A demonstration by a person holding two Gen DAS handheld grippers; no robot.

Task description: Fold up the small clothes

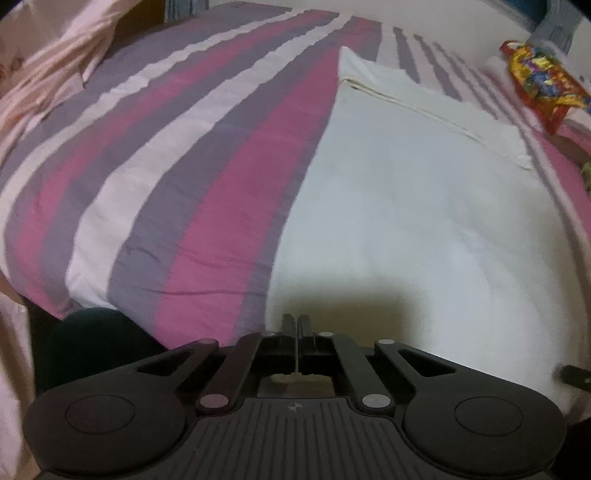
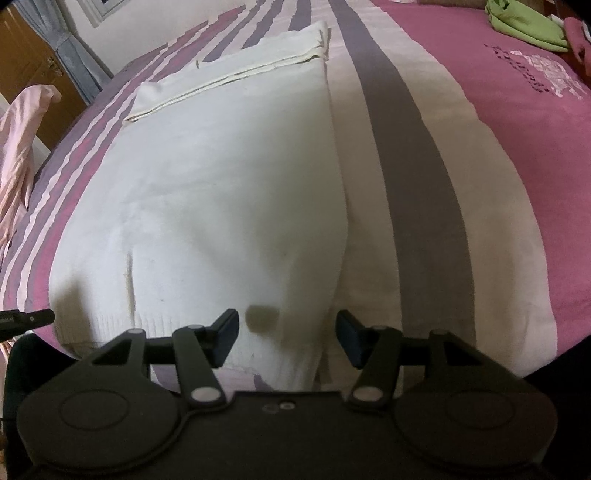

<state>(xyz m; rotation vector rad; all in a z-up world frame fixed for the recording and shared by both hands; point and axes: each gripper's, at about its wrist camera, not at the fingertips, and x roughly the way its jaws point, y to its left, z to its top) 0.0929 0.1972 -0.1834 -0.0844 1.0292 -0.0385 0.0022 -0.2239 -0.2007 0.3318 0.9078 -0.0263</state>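
A white knitted garment (image 1: 406,206) lies spread flat on the striped bedspread (image 1: 177,155), its far end folded over. It also shows in the right wrist view (image 2: 221,192). My left gripper (image 1: 297,325) is shut at the garment's near left edge; a thin sliver of pale cloth seems pinched between its jaws. My right gripper (image 2: 288,332) is open, its jaws standing either side of the garment's near right hem, just above it. The left gripper's tip (image 2: 29,317) shows at the left edge of the right wrist view.
A colourful wrapper or bag (image 1: 539,74) lies at the far right of the bed. A green folded cloth (image 2: 524,26) sits at the far right corner. Pink fabric (image 2: 18,147) hangs on the left. The bed's near edge is right under both grippers.
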